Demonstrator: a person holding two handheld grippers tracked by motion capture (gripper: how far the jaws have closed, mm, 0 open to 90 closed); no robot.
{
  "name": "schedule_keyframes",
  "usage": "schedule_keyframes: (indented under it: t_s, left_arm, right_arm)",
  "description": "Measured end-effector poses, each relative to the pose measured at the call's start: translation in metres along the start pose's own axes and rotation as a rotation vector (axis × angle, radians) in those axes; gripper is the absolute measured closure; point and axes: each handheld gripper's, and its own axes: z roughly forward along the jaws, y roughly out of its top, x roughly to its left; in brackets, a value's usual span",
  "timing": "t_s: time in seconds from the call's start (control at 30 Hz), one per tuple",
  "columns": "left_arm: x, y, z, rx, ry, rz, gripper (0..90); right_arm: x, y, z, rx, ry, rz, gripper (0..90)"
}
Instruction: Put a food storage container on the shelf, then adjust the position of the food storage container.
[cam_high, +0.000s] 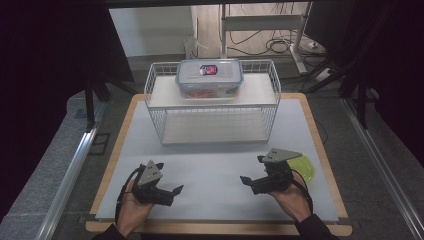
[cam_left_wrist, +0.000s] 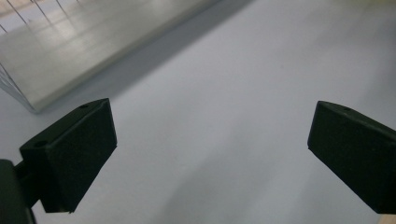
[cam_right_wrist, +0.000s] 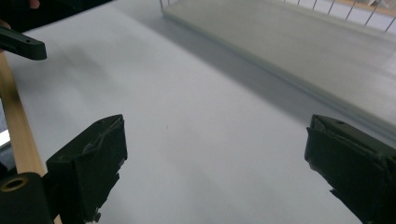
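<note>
High view: your left gripper (cam_high: 167, 182) and right gripper (cam_high: 252, 172) sit low over the tabletop (cam_high: 210, 165), jaws wide, empty; the lidded container (cam_high: 209, 77) rests atop the wire rack (cam_high: 212, 100), well apart. Left gripper view: jaws wide over bare tabletop. Right gripper view: same, rack ahead

A white table (cam_high: 210, 165) bears a wire rack (cam_high: 212, 102) and green plate (cam_high: 306, 167).

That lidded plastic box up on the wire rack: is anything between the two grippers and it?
Nothing visible on the way. Bare table lies between the left gripper, the right gripper and the wire rack. The lidded box sits alone on the upper shelf, open above; low wire sides rim that shelf.
</note>
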Motion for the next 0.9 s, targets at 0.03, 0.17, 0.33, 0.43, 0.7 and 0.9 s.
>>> schedule_keyframes:
  t_s: [0.03, 0.17, 0.33, 0.43, 0.7, 0.9]
  left_arm:
    - [-0.003, -0.001, 0.001, 0.011, 0.002, 0.008, 1.3]
    - [-0.008, -0.004, 0.004, 0.037, 0.021, 0.048, 1.4]
    - [-0.005, -0.004, 0.001, 0.01, 0.04, 0.034, 1.6]
    - [-0.003, -0.005, 0.0, 0.0, 0.042, 0.013, 1.8]
    - [0.0, -0.007, -0.001, 0.0, 0.046, 0.005, 2.4]
    - [0.0, -0.007, 0.001, 0.012, 0.039, 0.005, 2.8]
  right_arm:
    - [0.001, -0.003, 0.0, 0.005, -0.002, -0.003, 5.5]
    - [0.002, -0.012, -0.002, 0.026, -0.016, -0.009, 5.5]
    - [0.002, -0.017, -0.002, 0.045, -0.038, -0.007, 5.4]
    - [0.001, -0.018, -0.001, 0.066, -0.054, 0.009, 2.9]
    - [-0.007, -0.016, -0.007, 0.066, -0.082, 0.07, 14.4]
    - [-0.022, -0.015, -0.025, 0.076, -0.139, 0.103, 52.0]
